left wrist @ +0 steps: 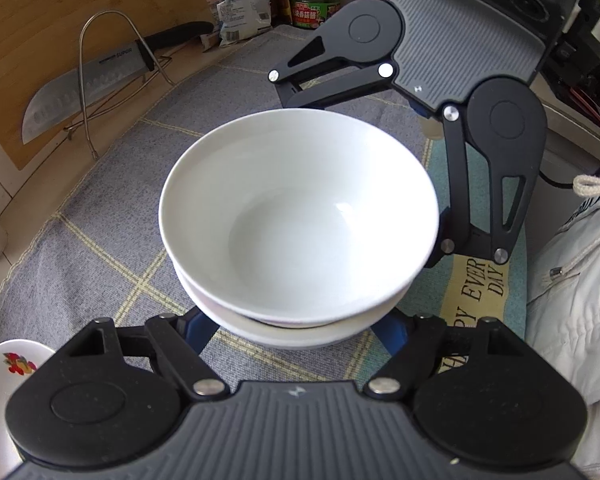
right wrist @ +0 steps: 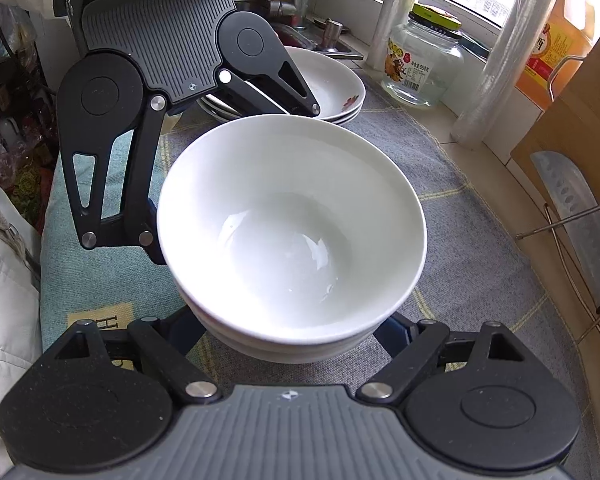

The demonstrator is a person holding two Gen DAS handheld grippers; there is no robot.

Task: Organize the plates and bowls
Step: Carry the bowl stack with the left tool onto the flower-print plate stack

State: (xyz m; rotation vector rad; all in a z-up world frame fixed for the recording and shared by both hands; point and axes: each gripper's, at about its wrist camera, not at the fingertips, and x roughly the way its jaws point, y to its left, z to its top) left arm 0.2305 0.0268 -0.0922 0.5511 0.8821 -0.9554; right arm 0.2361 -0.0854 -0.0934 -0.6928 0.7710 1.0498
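The left claw [left wrist: 296,332] is closed on the lower sides of a stack of two white bowls [left wrist: 296,216], its blue pads pressed against the underside of the stack; the fingertips themselves are hidden beneath the rims. The right claw [right wrist: 296,332] grips the same stack of two white bowls [right wrist: 292,220] in the same way from another side, its dark blue pads tucked against the lower bowl. Each claw's body is ribbed grey plastic with matte black linkage arms and bright steel pivots.

The bowls are smooth, glossy glazed ceramic, round and deep, one nested in the other so only the lower rim shows beneath. They sit between the two claws, over a grey woven cloth [left wrist: 100,220] crossed by pale yellow lines that covers the tabletop [right wrist: 480,152].

Left of the left claw, at the frame's corner, lies the edge of a white plate with a fruit print [left wrist: 8,372]. Beyond the right claw and past the bowls is a stack of shallow white plates [right wrist: 332,84] with a small floral mark. Further off stand a clear glass jar [right wrist: 424,64] with a green lid and a roll of clear film [right wrist: 508,60]. A broad steel knife [left wrist: 60,92] with a dimpled blade rests in a wire rack [left wrist: 108,56] against a wooden board [left wrist: 60,12].
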